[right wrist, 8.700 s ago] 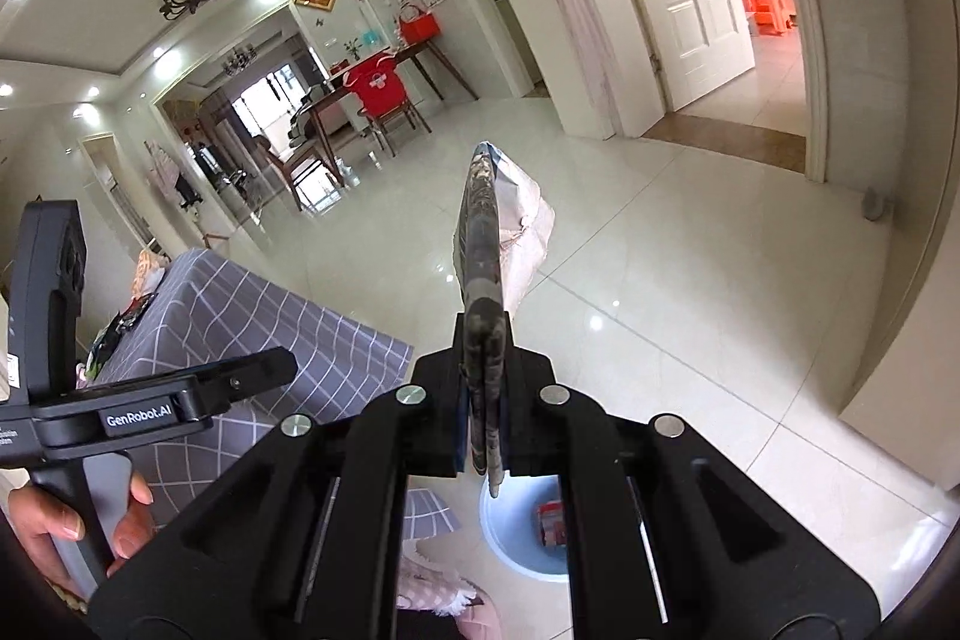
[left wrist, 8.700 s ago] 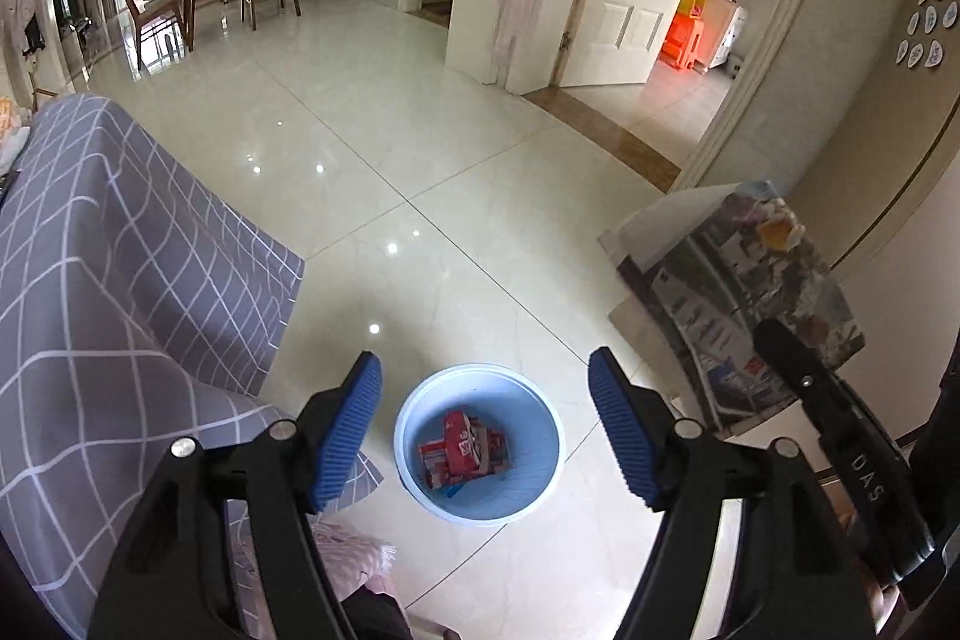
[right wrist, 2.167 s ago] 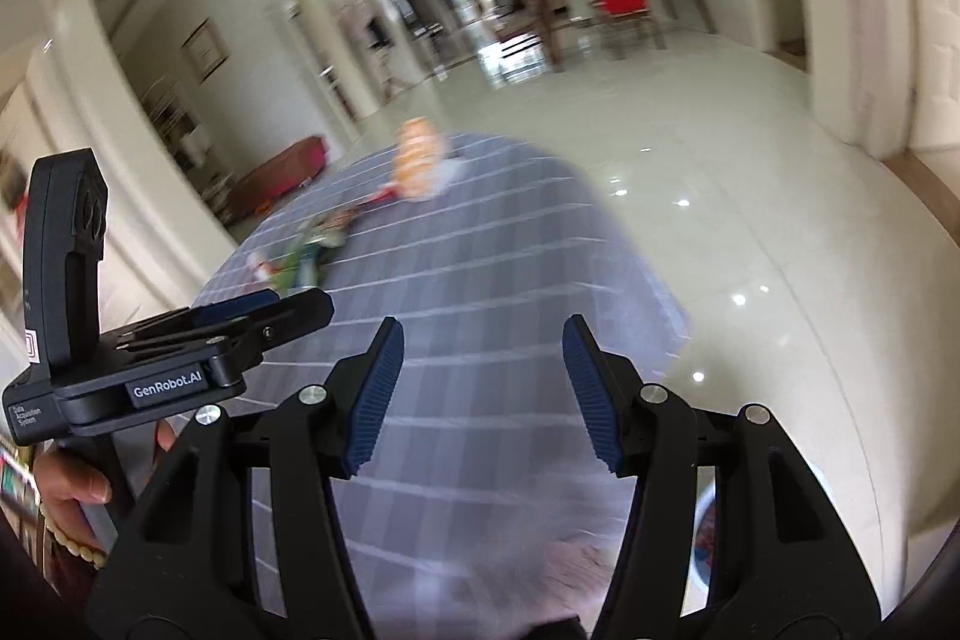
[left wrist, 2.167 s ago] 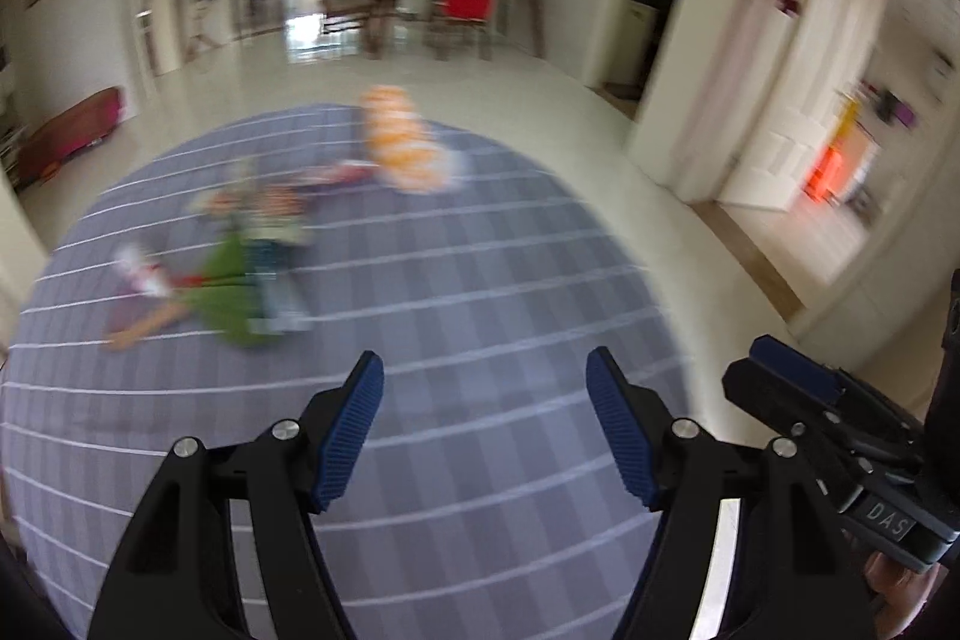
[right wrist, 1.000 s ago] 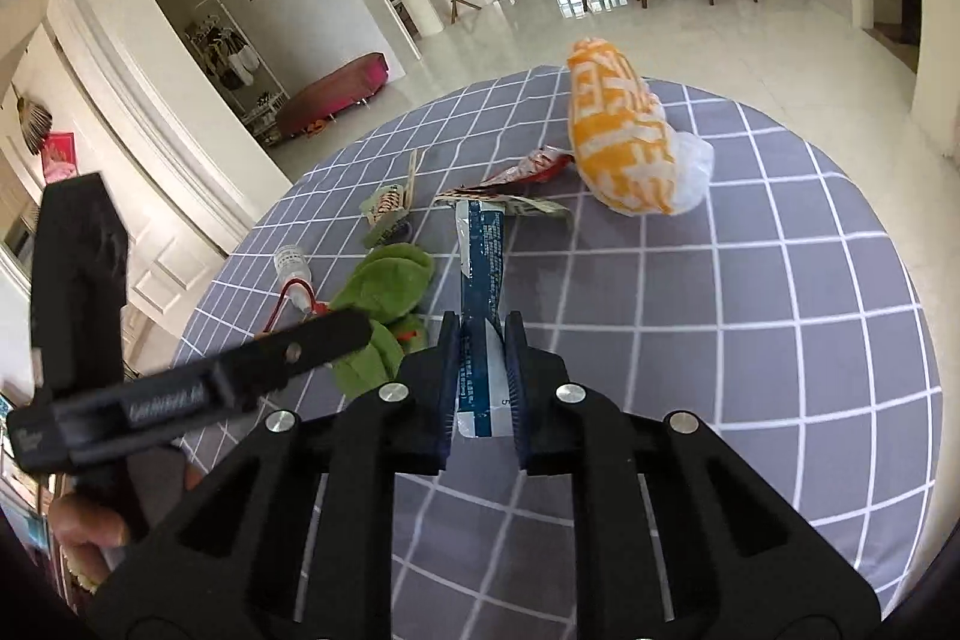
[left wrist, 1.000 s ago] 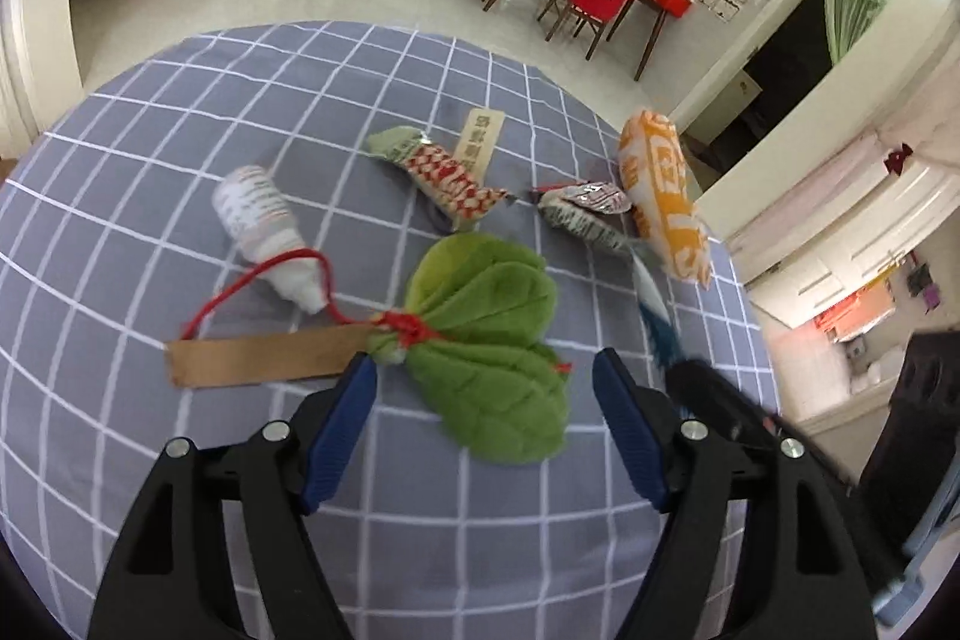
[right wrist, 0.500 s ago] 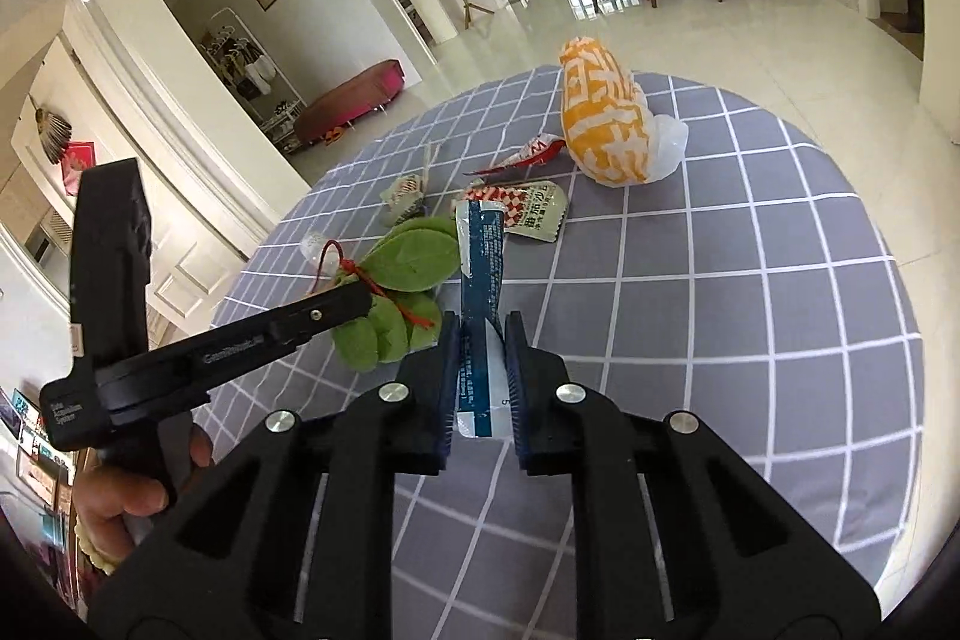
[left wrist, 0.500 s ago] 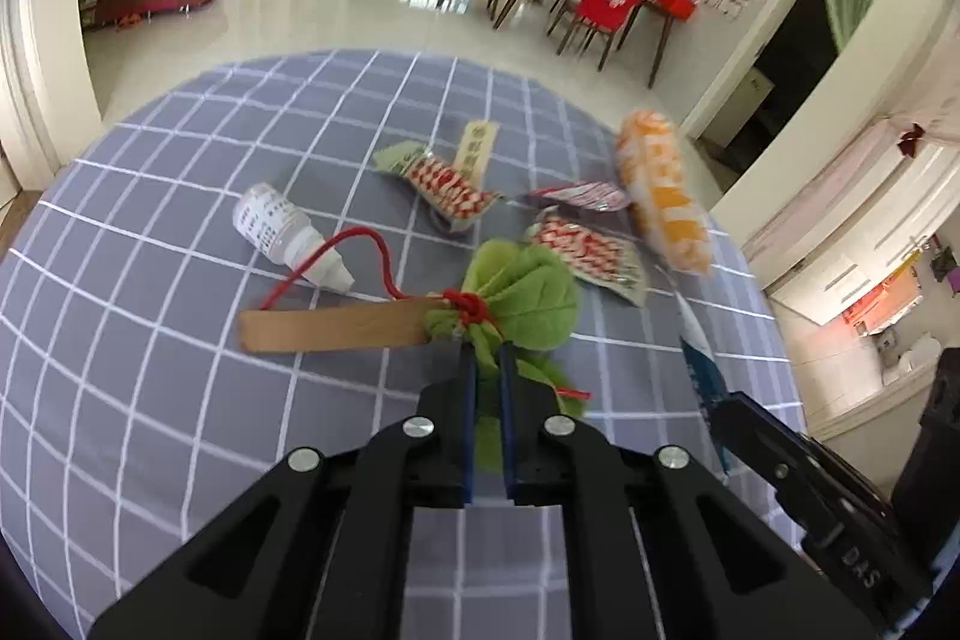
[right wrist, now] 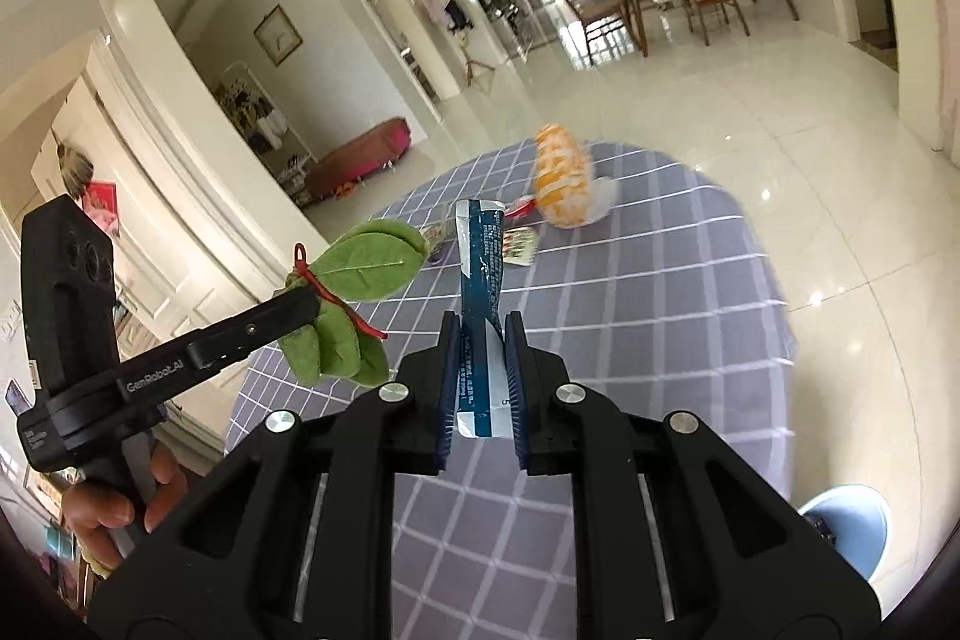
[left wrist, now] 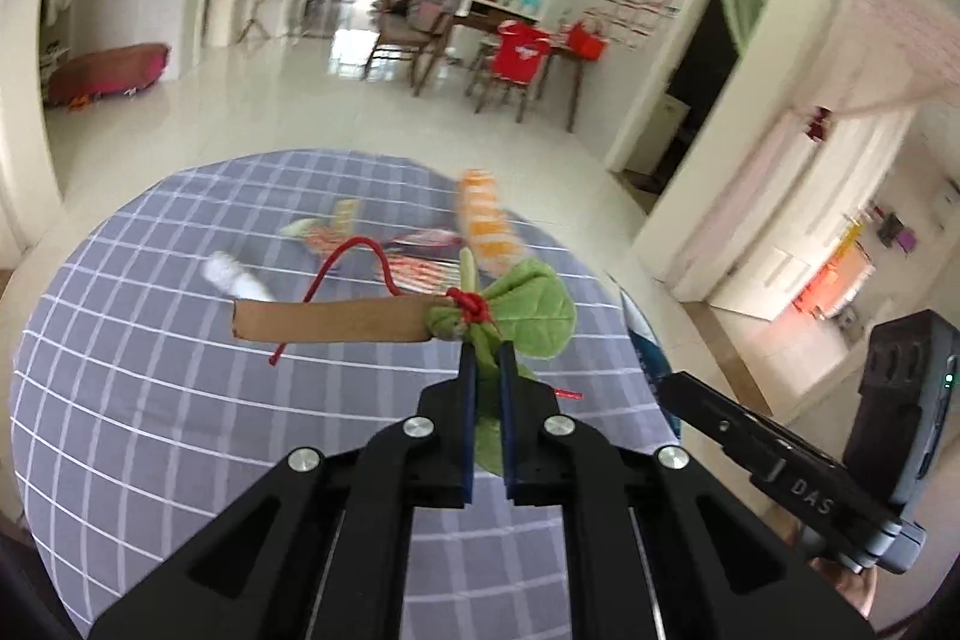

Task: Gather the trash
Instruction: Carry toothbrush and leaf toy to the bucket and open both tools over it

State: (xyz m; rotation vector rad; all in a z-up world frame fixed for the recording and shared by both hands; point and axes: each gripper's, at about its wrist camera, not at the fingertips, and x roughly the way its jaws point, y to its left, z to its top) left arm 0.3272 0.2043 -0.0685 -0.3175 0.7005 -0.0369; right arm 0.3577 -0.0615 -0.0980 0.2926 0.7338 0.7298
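Observation:
My left gripper (left wrist: 486, 367) is shut on a green leaf bundle (left wrist: 528, 310) tied with red string to a brown card strip (left wrist: 330, 321), and holds it lifted above the round grey checked table (left wrist: 150, 400). The bundle also shows in the right wrist view (right wrist: 360, 268). My right gripper (right wrist: 483, 334) is shut on a blue and white wrapper (right wrist: 480, 274) that stands upright between its pads. The light blue bin (right wrist: 849, 532) stands on the floor at the lower right of the table.
An orange and white bag (left wrist: 486, 220), a small white bottle (left wrist: 237, 277) and red patterned wrappers (left wrist: 414, 268) lie on the table. Glossy tiled floor (right wrist: 810, 130) surrounds it. Dining chairs (left wrist: 516, 64) stand far behind.
My left gripper has lifted the green leaf bundle off the table, with the card strip hanging free. My right gripper has risen and pulled back with the wrapper in it.

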